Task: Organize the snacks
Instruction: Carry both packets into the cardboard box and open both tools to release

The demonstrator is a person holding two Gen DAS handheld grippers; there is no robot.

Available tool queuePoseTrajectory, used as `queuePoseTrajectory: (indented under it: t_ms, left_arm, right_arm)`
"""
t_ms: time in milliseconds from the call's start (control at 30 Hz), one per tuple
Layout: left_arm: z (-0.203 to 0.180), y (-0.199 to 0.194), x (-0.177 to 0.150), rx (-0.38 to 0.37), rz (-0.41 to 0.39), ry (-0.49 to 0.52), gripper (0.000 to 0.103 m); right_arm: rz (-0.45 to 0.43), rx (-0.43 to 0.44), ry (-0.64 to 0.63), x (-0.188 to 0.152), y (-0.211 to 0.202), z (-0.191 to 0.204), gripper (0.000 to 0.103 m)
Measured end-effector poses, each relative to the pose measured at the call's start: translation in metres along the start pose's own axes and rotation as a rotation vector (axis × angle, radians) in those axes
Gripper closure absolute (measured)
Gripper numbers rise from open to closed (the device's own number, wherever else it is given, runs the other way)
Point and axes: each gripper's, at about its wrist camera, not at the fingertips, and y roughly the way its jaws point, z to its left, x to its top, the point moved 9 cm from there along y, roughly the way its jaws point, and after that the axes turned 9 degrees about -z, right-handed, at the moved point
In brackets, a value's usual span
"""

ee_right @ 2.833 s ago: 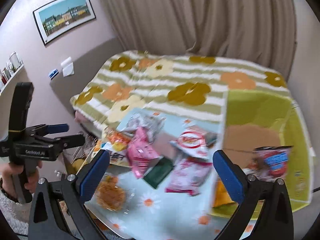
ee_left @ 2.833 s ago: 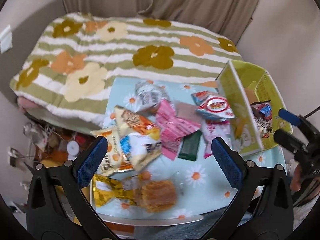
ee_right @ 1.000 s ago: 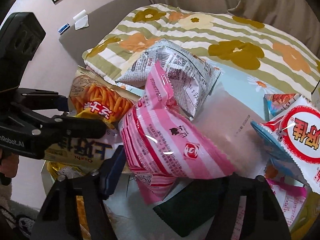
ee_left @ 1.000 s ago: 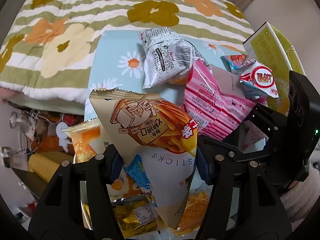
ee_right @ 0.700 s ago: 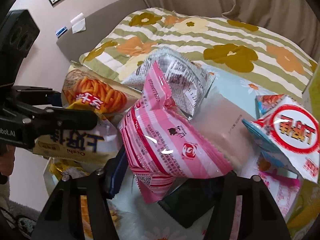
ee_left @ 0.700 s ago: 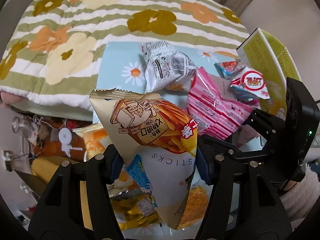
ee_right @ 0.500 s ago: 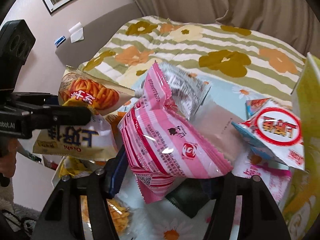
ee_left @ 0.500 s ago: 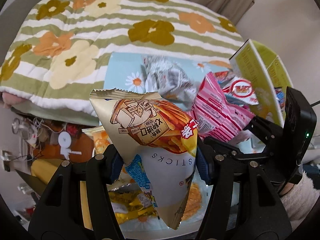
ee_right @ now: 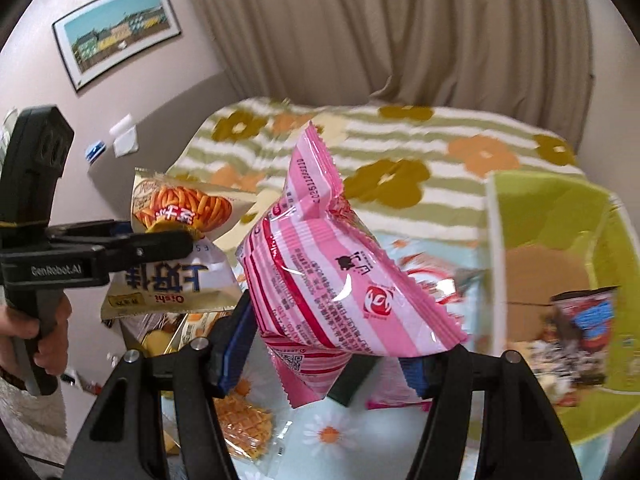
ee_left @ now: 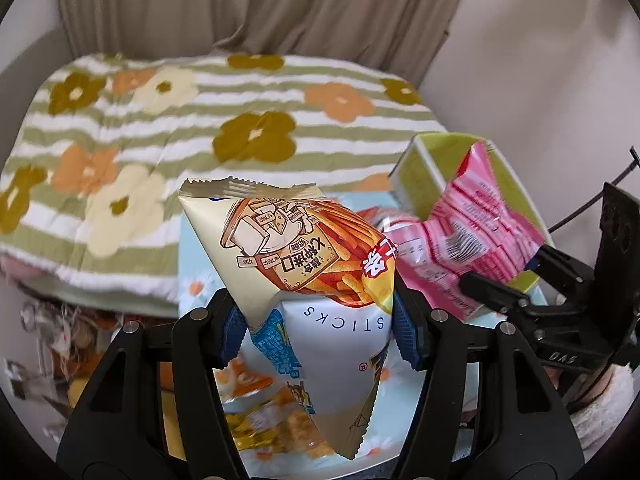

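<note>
We have a bag in each gripper. Our left gripper (ee_left: 320,330) is closed on the chip bag (ee_left: 304,264), the blue pads pinching it across its lower half, so the bag stands up in the middle of the left wrist view with its crimped top edge uppermost. Our right gripper (ee_right: 326,360) is closed on the pink bag (ee_right: 340,280) in the same way, low on the pack, with the sealed top pointing to the upper middle of the right wrist view.

Both bags are lifted off the daisy-print cloth (ee_right: 360,440), where other snacks lie: a waffle pack (ee_right: 244,428) at lower left of the right view and a dark green packet (ee_right: 352,380) just behind the pink bag. The green box (ee_right: 592,216) stands open at the right edge of that view, with a dark snack bag (ee_right: 580,336) already inside. In the left view the pink bag hangs in front of the box's opening at right.

We judge both bags to be light, air-filled and soft. The film looks glossy and likely slippery, and the contents are brittle, so a hard squeeze across the belly could crush them or burst the seal. The flat crimped seams at top or bottom give the surest hold; our present grip on the puffed body should serve for a short carry, though the bags may swing or slide. The pink bag seems the nearer to the box, so we expect it to go in first.
</note>
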Motion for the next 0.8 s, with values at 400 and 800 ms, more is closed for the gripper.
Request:
queuePoseTrajectory:
  t_ms: [400,800]
  left_arm:
    - [-0.155,0.040,0.059,-0.032,-0.085,0.040,0.045]
    - [-0.268,0.156,0.065,-0.060,0.052,0.085,0.045]
  right_arm:
    - [-0.046,-0.114,-0.018,0.039,-0.081,-0.129,0.044]
    - [-0.016,-0.238,0.033,0.048,-0.084,-0.257,0.044]
